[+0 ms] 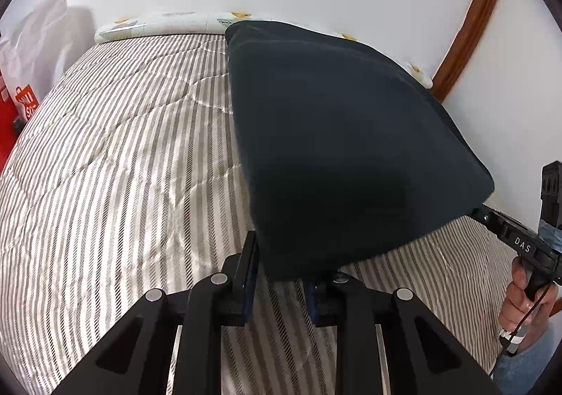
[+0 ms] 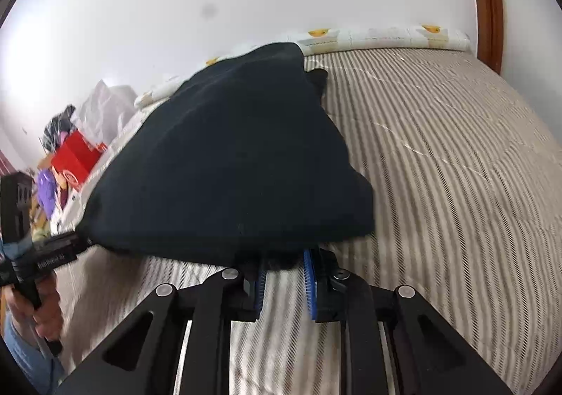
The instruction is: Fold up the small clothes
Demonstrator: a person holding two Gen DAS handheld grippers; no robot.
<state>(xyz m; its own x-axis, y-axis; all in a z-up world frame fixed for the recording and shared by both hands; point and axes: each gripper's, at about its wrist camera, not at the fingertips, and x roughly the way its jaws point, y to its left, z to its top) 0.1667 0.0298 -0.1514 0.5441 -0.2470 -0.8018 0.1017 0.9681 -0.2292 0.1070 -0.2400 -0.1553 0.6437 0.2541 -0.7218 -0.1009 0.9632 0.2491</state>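
Low in both views: left gripper (image 1: pixel 281 275) and right gripper (image 2: pixel 284 275) pinch dark cloth (image 1: pixel 333 135) | risk: corner slips out (thin pinch), cloth drops crooked on striped bed (image 1: pixel 123 166)

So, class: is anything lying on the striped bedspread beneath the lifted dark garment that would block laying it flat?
Nothing visible: the striped bedspread under and beside the dark garment shows only fabric.

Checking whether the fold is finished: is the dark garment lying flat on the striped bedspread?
No, the dark garment hangs lifted above the striped bedspread, held at its near corners by both grippers.
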